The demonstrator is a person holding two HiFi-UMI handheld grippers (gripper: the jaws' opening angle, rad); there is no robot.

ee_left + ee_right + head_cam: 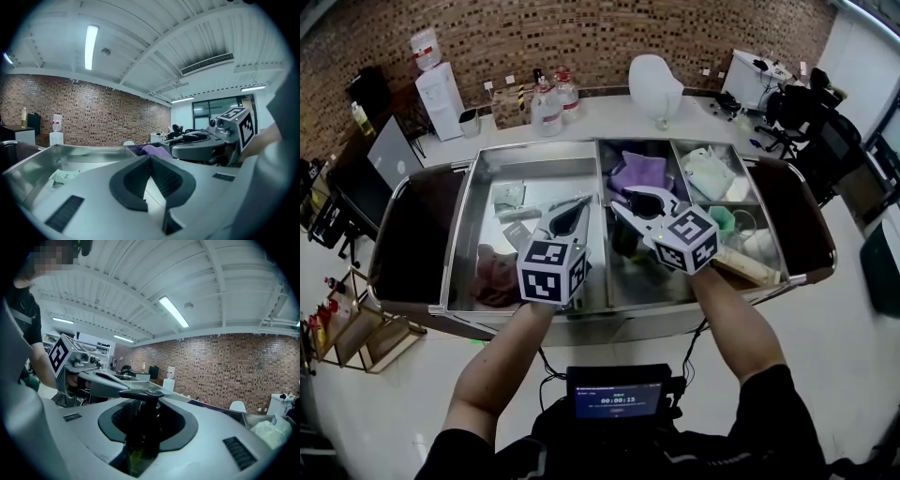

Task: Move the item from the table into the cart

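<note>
On my left, the big compartment of the stainless steel cart (539, 150) holds a reddish-brown crumpled cloth (494, 274) and some pale paper packets (510, 195). My left claw (150, 157) hangs over that compartment, near its right wall. It is clenched, the ribbed pads meeting at the tip with nothing between them.

In the narrow middle compartment a purple folded cloth (639, 172) lies at the far end. My right claw (145, 401) is above this compartment, just beside the left one. It is grasping the dark bottle with a flat black cap (143, 427): the pads press on its sides and the cap stands up past the jaw tips. So the bottle sits in the right claw over the middle compartment. I cannot tell whether its base touches the steel floor.

The right compartment holds a white crumpled bag (708, 174) and a pale wooden stick (750, 268) near the front rim.
</note>
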